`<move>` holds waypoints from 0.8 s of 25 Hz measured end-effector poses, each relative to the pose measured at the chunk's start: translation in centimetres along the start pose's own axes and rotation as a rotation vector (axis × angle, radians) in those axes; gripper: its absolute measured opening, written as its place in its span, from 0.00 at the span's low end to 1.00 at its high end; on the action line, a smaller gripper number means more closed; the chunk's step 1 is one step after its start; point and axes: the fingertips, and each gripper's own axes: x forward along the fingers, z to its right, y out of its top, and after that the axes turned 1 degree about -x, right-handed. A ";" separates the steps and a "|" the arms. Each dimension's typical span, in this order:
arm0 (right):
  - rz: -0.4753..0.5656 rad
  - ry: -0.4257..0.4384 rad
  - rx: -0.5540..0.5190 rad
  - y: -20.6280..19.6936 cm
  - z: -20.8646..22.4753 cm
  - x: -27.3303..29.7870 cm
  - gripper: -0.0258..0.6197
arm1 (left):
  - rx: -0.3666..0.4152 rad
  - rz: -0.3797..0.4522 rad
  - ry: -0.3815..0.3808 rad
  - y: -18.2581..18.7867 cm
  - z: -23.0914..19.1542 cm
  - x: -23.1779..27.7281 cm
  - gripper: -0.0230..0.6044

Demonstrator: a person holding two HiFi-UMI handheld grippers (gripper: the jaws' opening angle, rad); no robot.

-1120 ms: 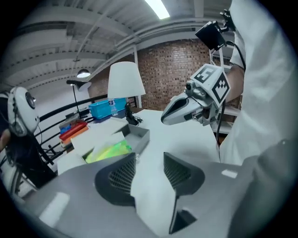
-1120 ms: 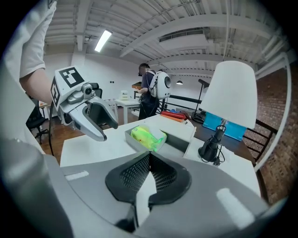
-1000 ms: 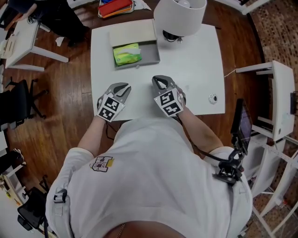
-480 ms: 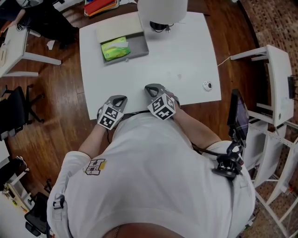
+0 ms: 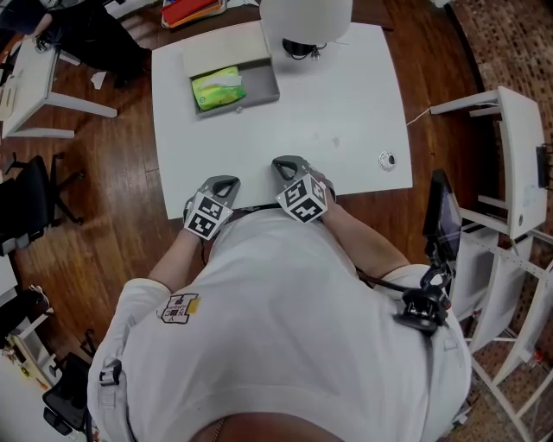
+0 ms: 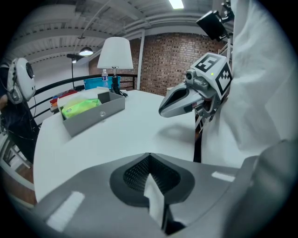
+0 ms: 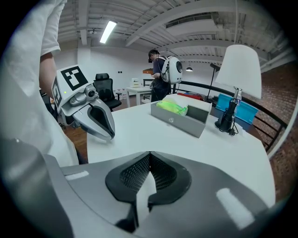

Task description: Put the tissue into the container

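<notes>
A green tissue pack [image 5: 218,89] lies inside the open grey container [image 5: 263,86] at the far left of the white table [image 5: 346,104]. It shows over the container's wall in the left gripper view as the tissue pack [image 6: 81,106] in the container [image 6: 100,115], and in the right gripper view as the tissue pack [image 7: 171,108] in the container [image 7: 186,122]. My left gripper [image 5: 226,182] and right gripper [image 5: 286,162] sit side by side at the table's near edge, far from the container. Both are shut with nothing between the jaws, seen as left gripper [image 6: 149,155] and right gripper [image 7: 150,154].
A white lamp [image 5: 307,17] stands at the far edge, right of the container. A small round object [image 5: 388,160] lies near the table's right edge. A white side table [image 5: 518,173] stands to the right, a black chair [image 5: 30,194] to the left. A person [image 7: 160,76] stands far off.
Both grippers have drawn back from mid-table to the near edge, close to my body. The tissue pack stays in the container.
</notes>
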 end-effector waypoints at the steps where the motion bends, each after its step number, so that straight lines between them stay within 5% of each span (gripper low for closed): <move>1: -0.001 -0.001 -0.001 0.0 0.1 0.0 0.04 | 0.002 -0.001 0.000 0.0 0.0 0.1 0.04; 20: -0.017 -0.013 -0.021 -0.1 0.6 0.4 0.04 | 0.011 0.004 0.002 0.5 -0.7 0.1 0.04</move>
